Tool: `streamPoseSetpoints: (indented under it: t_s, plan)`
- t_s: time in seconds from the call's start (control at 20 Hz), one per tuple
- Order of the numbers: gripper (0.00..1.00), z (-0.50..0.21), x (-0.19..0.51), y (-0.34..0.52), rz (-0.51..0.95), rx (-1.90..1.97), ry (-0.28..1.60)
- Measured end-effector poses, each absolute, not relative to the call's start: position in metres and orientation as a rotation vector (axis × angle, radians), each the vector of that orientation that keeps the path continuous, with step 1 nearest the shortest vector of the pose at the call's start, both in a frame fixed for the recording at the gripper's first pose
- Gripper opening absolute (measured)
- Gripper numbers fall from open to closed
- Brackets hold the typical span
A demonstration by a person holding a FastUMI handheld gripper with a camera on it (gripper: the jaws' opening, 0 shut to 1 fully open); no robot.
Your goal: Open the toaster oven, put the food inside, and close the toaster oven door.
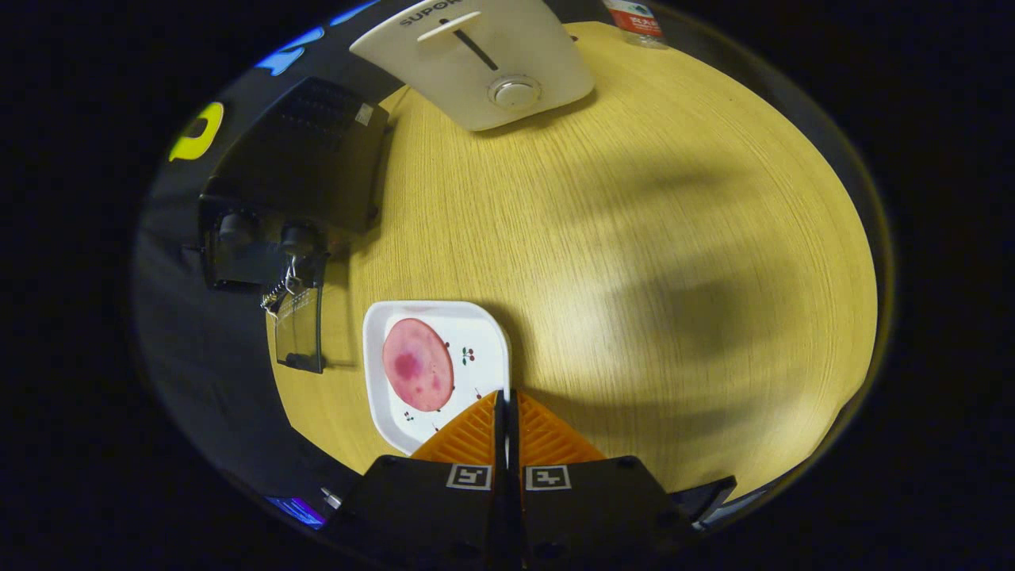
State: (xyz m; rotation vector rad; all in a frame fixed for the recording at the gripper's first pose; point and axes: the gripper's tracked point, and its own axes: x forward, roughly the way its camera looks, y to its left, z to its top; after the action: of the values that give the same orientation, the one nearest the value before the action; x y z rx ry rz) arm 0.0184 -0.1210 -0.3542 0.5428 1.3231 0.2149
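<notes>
- Jaws are clenched together on nothing, gripper (507, 404) hanging over the plate (484, 333) edge.
- Ham slice (418, 364) lies on that plate, near the open toaster oven (293, 182).
- Looks thin, floppy and probably slippery; best pinched at its rim.

The table (634, 238) was matt wood grain. The plate (484, 349) looked glossy, smooth. The oven (301, 159) was matt black, its door (300, 333) clear glass. The far toaster (492, 55) was smooth plastic.

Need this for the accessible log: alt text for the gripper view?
The hand-held gripper is shut and empty above a white plate holding a pink meat slice on a wooden table. Beyond them, a black toaster oven has its door down; a white toaster stands further back.
</notes>
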Motion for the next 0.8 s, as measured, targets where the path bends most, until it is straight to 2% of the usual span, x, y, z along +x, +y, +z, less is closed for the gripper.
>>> streamPoseSetpoints:
  t_s: [0.45, 0.8]
  plan:
    - [0.02, -0.296, -0.012, -0.124, 0.149, 0.673, 1.151]
    - [0.02, -0.230, -0.045, -0.084, 0.202, 0.816, 1.022]
